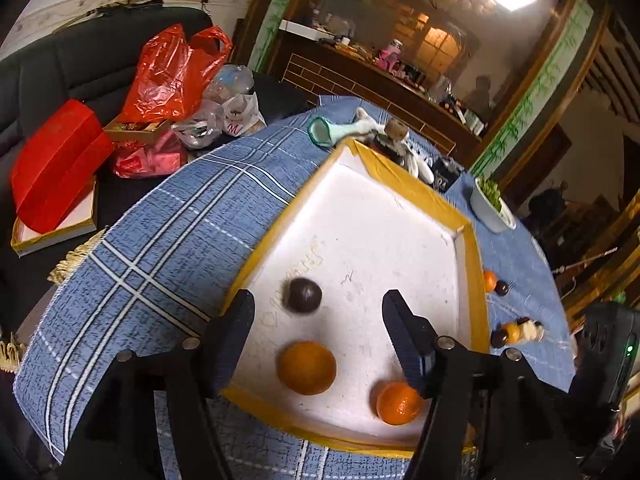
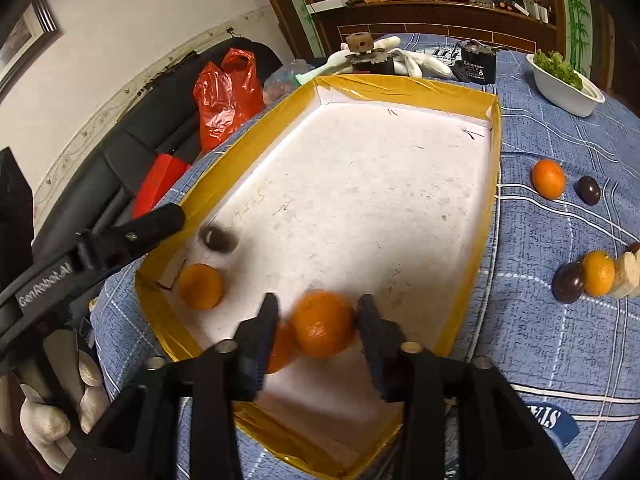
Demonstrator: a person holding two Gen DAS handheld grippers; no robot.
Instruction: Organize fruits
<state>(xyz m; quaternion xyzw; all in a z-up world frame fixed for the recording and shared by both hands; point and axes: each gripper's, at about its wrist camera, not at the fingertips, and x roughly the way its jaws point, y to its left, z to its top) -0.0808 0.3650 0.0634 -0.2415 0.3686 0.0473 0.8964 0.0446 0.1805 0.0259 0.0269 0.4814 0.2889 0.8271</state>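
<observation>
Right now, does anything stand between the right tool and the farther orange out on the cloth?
Yes: the tray's taped wall lies between the right tool and that orange; another orange sits between its fingers.

In the right wrist view, the orange (image 2: 323,323) between the black fingers (image 2: 262,332) is looking smeary at the bottom middle, so I cannot tell if the pads are touching it. Another orange (image 2: 282,348) is hiding behind the left finger, only partly peeking out. The dark fruit (image 2: 216,238) at the left of the tray is looking fuzzy too. At the right edge, a pale piece (image 2: 627,274) is getting cut off, and I cannot tell what it is.
</observation>
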